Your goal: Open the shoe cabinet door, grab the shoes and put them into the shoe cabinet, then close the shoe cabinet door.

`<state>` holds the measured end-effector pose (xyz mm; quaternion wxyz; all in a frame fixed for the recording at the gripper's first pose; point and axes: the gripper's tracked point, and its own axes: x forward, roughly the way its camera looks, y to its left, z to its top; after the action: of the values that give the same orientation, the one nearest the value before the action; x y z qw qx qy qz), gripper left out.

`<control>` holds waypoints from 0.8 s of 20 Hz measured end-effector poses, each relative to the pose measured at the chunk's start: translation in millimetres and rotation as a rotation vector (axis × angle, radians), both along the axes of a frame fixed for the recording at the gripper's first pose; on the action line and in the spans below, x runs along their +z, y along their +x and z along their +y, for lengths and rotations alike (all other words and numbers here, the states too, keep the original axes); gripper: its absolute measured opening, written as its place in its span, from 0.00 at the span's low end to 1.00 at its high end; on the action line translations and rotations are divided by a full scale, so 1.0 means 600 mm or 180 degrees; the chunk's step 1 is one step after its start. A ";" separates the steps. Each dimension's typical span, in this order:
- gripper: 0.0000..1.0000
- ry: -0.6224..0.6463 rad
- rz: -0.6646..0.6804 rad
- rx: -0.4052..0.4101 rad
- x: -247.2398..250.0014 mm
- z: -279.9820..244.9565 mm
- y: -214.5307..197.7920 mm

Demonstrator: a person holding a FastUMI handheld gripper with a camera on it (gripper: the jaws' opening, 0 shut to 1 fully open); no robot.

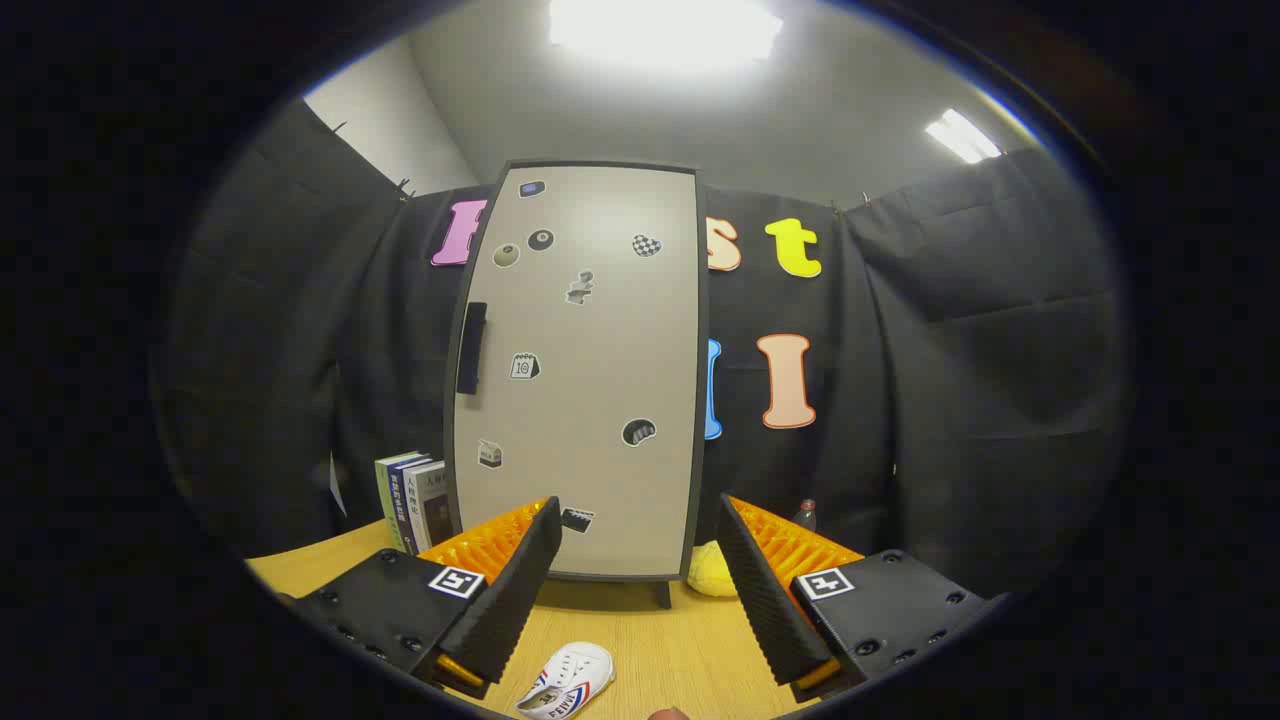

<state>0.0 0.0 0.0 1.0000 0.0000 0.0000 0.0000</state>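
Note:
The shoe cabinet (585,370) stands upright on the wooden table (660,640), beyond my fingers. Its pale door, dotted with stickers, is closed, with a dark handle (471,347) on its left edge. A small white shoe (567,680) with red and blue stripes lies on the table below, between my fingers and close to the left one. My gripper (638,575) is open, held back from the cabinet, with nothing between its fingers.
Several books (413,500) stand upright left of the cabinet. A yellow soft object (710,575) lies at the cabinet's lower right corner, and a bottle (805,515) stands behind it near the black cloth wall.

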 end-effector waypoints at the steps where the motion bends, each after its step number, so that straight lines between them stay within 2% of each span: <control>1: 0.97 0.0016 0.0005 -0.0009 -0.001 -0.001 -0.001; 16: 0.97 0.0115 0.0059 0.0035 0.000 0.025 0.006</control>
<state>3.4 15.3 0.1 0.9998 0.0181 0.0093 0.0056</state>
